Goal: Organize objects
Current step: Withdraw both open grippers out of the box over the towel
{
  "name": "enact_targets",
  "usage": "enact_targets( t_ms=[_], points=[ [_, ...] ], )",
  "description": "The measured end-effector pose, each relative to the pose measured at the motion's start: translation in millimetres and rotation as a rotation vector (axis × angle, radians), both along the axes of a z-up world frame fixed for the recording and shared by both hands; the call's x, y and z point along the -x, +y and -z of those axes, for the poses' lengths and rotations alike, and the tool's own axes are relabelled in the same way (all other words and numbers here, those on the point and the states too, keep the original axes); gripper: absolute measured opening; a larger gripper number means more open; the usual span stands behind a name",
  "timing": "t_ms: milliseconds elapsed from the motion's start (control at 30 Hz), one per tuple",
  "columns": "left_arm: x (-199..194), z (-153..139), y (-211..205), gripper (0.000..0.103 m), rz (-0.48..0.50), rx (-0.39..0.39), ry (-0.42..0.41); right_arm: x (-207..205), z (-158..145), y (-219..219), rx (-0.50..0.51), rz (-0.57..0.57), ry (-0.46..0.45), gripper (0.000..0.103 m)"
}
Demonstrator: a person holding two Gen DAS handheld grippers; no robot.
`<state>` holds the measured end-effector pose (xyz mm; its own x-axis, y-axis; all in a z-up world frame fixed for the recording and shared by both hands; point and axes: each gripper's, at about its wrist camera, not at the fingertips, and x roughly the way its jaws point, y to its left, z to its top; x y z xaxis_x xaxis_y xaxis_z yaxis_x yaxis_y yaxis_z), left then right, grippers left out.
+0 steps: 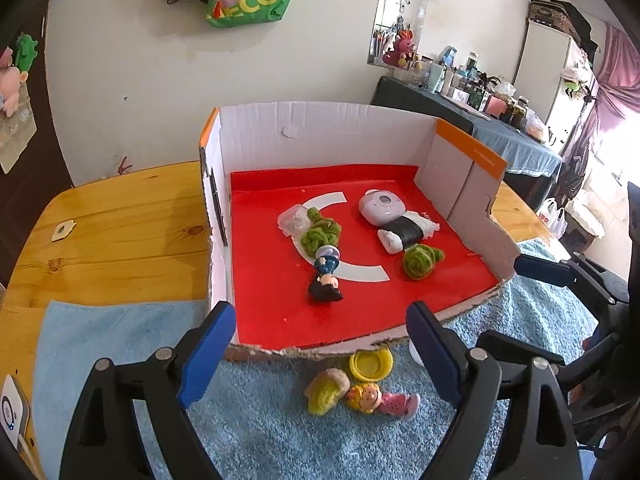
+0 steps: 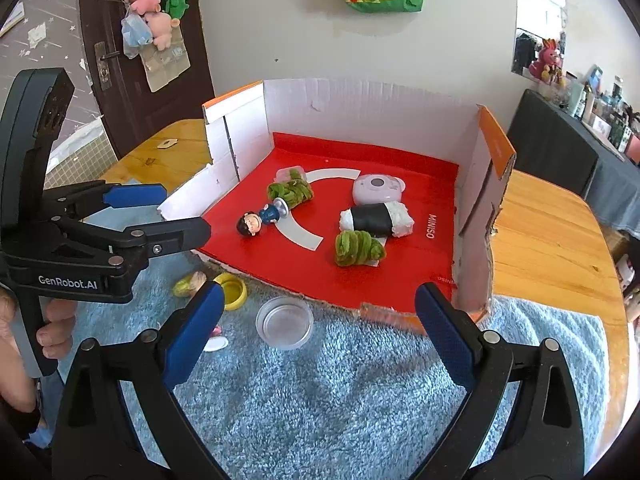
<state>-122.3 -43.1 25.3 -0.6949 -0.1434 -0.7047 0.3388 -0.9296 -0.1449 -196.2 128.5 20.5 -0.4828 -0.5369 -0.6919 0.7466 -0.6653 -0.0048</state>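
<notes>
A cardboard box [image 1: 320, 136] with a red floor holds a dark-haired figurine [image 1: 325, 280], two green yarn bundles [image 1: 320, 232], a purple toy camera [image 1: 380, 208] and a rice-ball plush [image 1: 404, 234]. In front of the box, on the blue towel [image 1: 260, 440], lie a blonde doll [image 1: 376, 398], a yellow-green plush [image 1: 326, 392] and a yellow cup [image 1: 370, 364]. My left gripper [image 1: 320, 356] hangs open over them, holding nothing. My right gripper [image 2: 320, 340] is open and bare, just behind a clear plastic cup [image 2: 285, 322] on the towel.
The box's front wall is torn off; its side walls [image 2: 480, 200] stand tall. The wooden table [image 1: 120, 220] extends left and right of the box. A hand [image 2: 52, 332] holds the left gripper close to the right one. A small white device [image 1: 12, 412] sits at the towel's left.
</notes>
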Motion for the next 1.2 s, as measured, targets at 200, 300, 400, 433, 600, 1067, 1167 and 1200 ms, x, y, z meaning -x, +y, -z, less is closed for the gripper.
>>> enact_targets(
  t_ms=[200, 300, 400, 433, 600, 1067, 1167, 1200],
  points=[
    [-7.9, -1.2, 3.3, 0.089, 0.001, -0.011, 0.008, -6.8, 0.7, 3.8, 0.001, 0.000, 0.002, 0.098],
    [-11.0, -0.9, 5.3, 0.089, 0.002, -0.013, 0.008, -9.7, 1.6, 4.2, -0.003, 0.000, 0.004, 0.098],
    [-12.2, -0.5, 6.4, 0.089, 0.003, -0.014, 0.007, -12.3, 3.3, 5.2, -0.008, 0.000, 0.006, 0.098],
    [-13.6, 0.2, 7.1, 0.089, 0.003, -0.016, 0.006, -13.3, 4.0, 5.3, -0.010, 0.000, 0.006, 0.098],
    [-20.9, 6.1, 10.4, 0.089, 0.002, -0.024, 0.000, -16.1, 7.0, 6.8, -0.017, 0.001, 0.004, 0.098],
    [-28.3, 21.2, 11.1, 0.083, 0.016, -0.038, -0.026, -19.5, 22.8, -2.3, -0.070, 0.001, -0.003, 0.098],
    [-27.9, 25.7, 9.9, 0.072, 0.024, -0.048, -0.037, -17.4, 26.2, -5.4, -0.080, -0.003, -0.013, 0.097],
    [-27.5, 26.6, 9.9, 0.069, 0.027, -0.050, -0.039, -16.7, 27.1, -6.5, -0.082, -0.004, -0.015, 0.096]
  ],
)
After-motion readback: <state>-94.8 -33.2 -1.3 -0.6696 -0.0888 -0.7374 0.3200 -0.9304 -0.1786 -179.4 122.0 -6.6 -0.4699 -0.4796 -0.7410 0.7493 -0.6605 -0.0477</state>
